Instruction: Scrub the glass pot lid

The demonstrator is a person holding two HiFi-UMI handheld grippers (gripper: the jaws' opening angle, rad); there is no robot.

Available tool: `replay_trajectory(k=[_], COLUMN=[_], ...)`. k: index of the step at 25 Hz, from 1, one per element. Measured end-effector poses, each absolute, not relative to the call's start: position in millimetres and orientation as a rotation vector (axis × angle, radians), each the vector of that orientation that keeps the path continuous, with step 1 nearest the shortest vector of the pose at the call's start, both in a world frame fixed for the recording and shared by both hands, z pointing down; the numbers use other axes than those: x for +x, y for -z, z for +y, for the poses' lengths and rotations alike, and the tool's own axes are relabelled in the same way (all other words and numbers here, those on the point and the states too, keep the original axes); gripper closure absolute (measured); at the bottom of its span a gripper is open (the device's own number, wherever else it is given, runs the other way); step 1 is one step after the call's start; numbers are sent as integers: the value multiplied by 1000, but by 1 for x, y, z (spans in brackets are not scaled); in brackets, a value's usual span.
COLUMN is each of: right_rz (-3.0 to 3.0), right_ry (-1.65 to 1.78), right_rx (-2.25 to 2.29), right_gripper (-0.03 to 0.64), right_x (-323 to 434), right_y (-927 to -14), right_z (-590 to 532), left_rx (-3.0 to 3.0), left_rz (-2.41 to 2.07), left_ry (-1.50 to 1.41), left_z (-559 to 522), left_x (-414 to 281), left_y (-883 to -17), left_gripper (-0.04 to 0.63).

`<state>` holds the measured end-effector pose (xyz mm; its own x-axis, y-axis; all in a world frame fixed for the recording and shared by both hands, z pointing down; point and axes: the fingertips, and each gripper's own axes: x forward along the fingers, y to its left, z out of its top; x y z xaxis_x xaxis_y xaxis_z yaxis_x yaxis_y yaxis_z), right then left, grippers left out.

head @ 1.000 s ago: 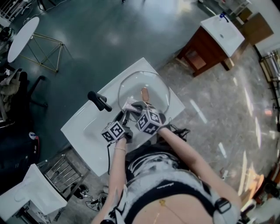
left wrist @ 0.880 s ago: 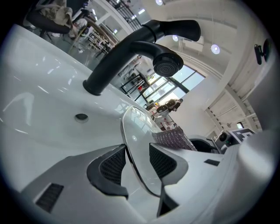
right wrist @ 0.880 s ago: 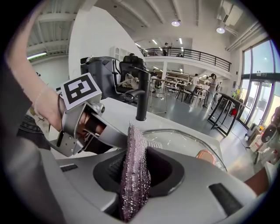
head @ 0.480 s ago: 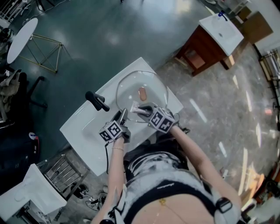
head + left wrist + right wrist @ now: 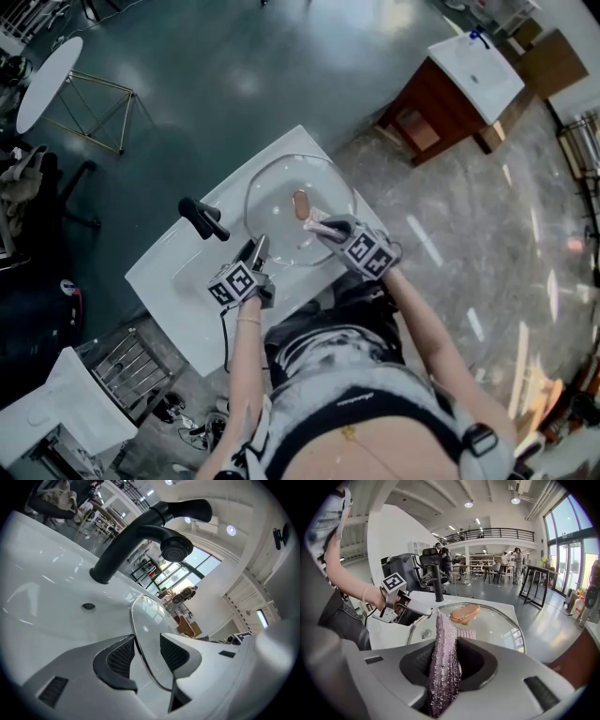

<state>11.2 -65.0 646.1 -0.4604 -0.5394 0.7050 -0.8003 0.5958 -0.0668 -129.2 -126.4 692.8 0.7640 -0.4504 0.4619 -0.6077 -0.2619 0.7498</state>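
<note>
We hold the glass pot lid point(image 5: 281, 187) over the white washbasin point(image 5: 178, 291), its copper-coloured handle point(image 5: 300, 203) facing up. The left hand-held gripper point(image 5: 258, 246) comes in at the lid's 7 o'clock, and its jaws are clamped on the rim, which runs between the two pads in the left gripper view. The right hand-held gripper point(image 5: 317, 226) reaches in from 4 o'clock, its jaws closed on a glittery purple scrubbing cloth point(image 5: 443, 663). The cloth's front edge lies on the glass just beside the handle. The black faucet point(image 5: 203, 218) stands at the lid's 9 o'clock.
</note>
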Motion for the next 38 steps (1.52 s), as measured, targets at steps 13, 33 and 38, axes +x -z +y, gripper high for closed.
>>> replay_trajectory(k=[13, 33, 38], right_rz=[-2138, -2576, -2746], right_ry=[-503, -232, -260], right_rx=[1195, 1079, 1080], right_gripper=[520, 528, 528], right_x=[63, 39, 43], right_y=[-647, -510, -480], right_z=[-90, -93, -91], left_rx=[1974, 2394, 2476], left_rz=[-995, -1157, -1208], left_ry=[-361, -282, -239], left_z=[-128, -102, -96], left_x=[-139, -79, -61], left_y=[-686, -545, -519], left_gripper=[404, 537, 592])
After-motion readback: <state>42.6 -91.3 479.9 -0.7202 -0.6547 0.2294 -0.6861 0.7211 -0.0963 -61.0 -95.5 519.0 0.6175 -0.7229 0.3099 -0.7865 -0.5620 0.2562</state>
